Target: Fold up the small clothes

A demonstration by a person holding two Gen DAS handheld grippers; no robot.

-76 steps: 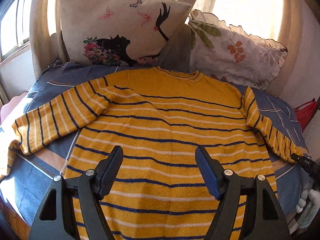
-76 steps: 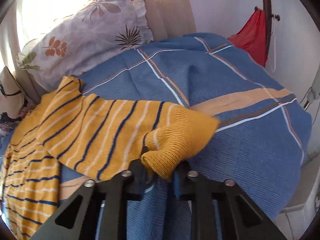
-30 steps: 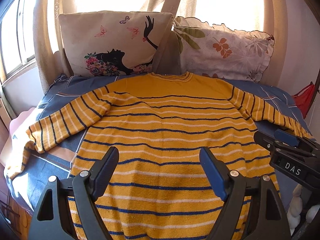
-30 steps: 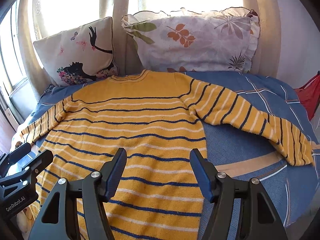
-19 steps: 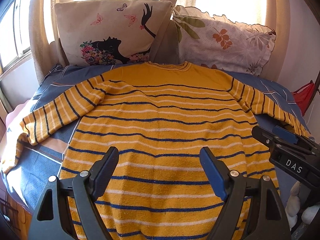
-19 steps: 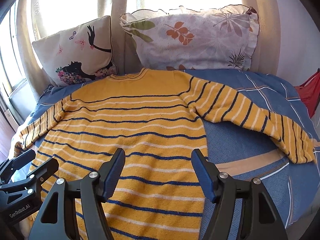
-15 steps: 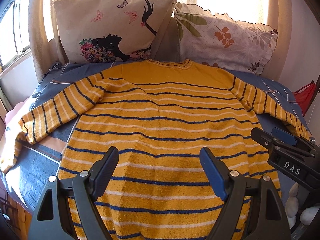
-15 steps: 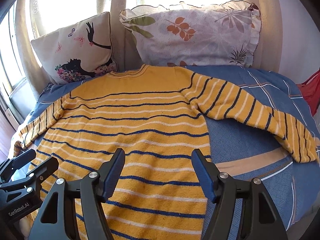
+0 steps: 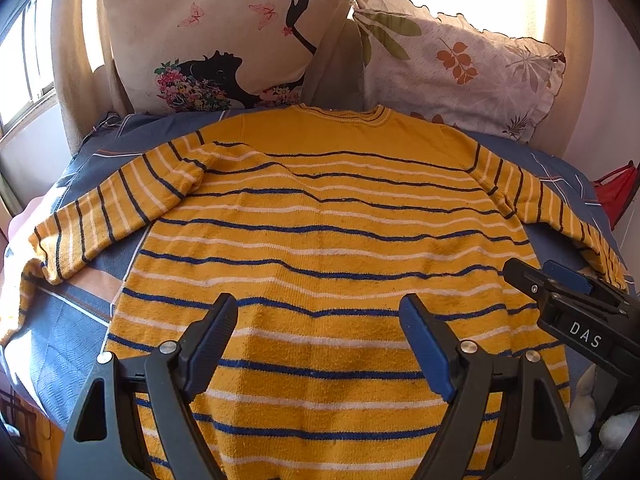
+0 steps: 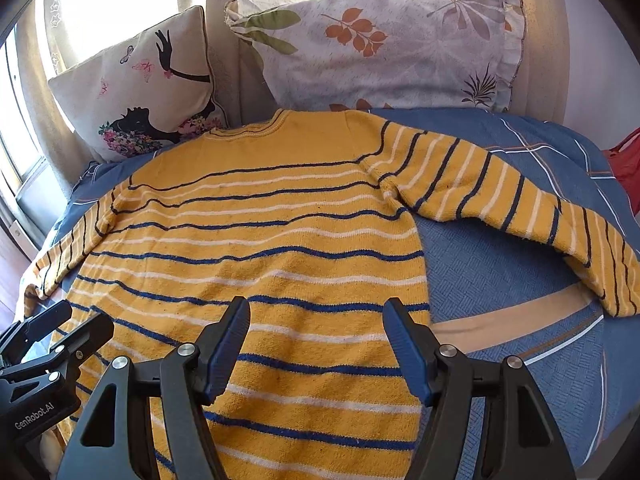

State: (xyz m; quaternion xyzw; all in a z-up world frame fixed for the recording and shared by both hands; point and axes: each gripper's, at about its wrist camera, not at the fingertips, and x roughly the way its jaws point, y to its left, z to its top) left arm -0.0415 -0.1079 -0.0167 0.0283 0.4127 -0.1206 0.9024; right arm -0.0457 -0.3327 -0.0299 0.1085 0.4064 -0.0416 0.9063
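Note:
A yellow sweater (image 9: 328, 240) with blue and white stripes lies flat on the bed, neck toward the pillows, both sleeves spread out. It also shows in the right wrist view (image 10: 272, 248). My left gripper (image 9: 318, 320) is open and empty, hovering over the sweater's lower middle. My right gripper (image 10: 316, 324) is open and empty over the sweater's lower right part. The right gripper shows at the right edge of the left wrist view (image 9: 568, 300). The left gripper shows at the lower left of the right wrist view (image 10: 44, 352).
The bed has a blue checked cover (image 10: 500, 272). Two pillows lean at the head: a beige one with a black silhouette (image 9: 224, 40) and a white leaf-print one (image 9: 460, 68). A red object (image 9: 616, 188) hangs at the right. A window is at the left.
My right gripper has let go of the right sleeve cuff, opened and swung back over the sweater's body. Both grippers have crept a little closer to the sweater.

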